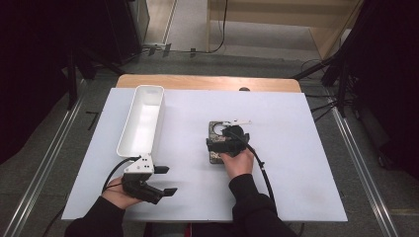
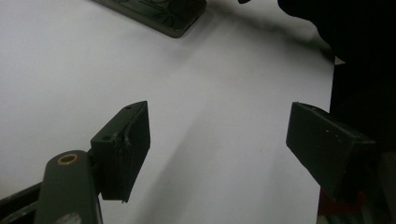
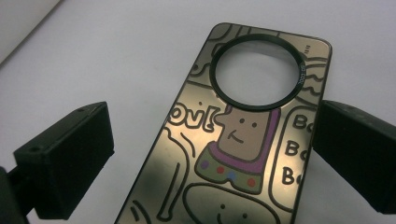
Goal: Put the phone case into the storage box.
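Phone case (image 3: 243, 140), cartoon-printed, "B" lettering partly readable, flat right of the tray (image 1: 143, 118), long axis pointing away; right gripper (image 3: 212, 154) open astride it, left gripper (image 2: 217, 149) wide open, empty.

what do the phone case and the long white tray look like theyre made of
Phone case: probably hard plastic with a glossy, gold-toned mirror finish; it throws soft reflections under the printed cartoon lines, though metal can't be ruled out. White tray: looks like moulded plastic, smooth, slightly shiny, with thin walls and rounded corners.
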### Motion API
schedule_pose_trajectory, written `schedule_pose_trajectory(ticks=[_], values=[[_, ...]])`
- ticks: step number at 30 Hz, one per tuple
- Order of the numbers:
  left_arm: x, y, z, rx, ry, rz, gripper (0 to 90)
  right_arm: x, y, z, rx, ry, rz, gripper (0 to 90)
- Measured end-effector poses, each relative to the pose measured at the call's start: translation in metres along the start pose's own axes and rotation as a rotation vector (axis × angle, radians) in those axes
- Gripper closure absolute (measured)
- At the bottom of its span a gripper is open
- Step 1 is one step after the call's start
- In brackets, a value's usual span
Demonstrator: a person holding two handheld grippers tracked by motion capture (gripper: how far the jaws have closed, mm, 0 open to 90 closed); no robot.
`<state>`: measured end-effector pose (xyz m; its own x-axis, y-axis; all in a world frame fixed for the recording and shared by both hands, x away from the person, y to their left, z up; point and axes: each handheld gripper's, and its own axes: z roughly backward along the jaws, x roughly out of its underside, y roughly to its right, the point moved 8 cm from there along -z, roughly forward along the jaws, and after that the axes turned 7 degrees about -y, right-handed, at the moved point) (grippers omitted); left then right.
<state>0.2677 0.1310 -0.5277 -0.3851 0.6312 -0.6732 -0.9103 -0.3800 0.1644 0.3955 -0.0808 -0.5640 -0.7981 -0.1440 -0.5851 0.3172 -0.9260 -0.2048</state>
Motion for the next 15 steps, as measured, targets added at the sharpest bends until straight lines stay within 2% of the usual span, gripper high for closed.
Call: schedule_pose_trajectory(ticks=[2,9,15], values=[[-0.0001,0.0001,0.0,0.0,0.001,-0.001,21.5,0.001,-0.0005,-0.0018,-0.009,-0.008,0.001,0.0],[-0.0001,-0.0002,0.0,-0.002,0.0,-0.002,21.5,0.0019,0.0013,-0.0042,0.03,-0.008,0.011,0.0],[0.0,-0.0003,-0.0002,-0.001,-0.001,-0.002,21.5,0.0056,0.0039,-0.0086,0.04,-0.024,-0.003,0.0]])
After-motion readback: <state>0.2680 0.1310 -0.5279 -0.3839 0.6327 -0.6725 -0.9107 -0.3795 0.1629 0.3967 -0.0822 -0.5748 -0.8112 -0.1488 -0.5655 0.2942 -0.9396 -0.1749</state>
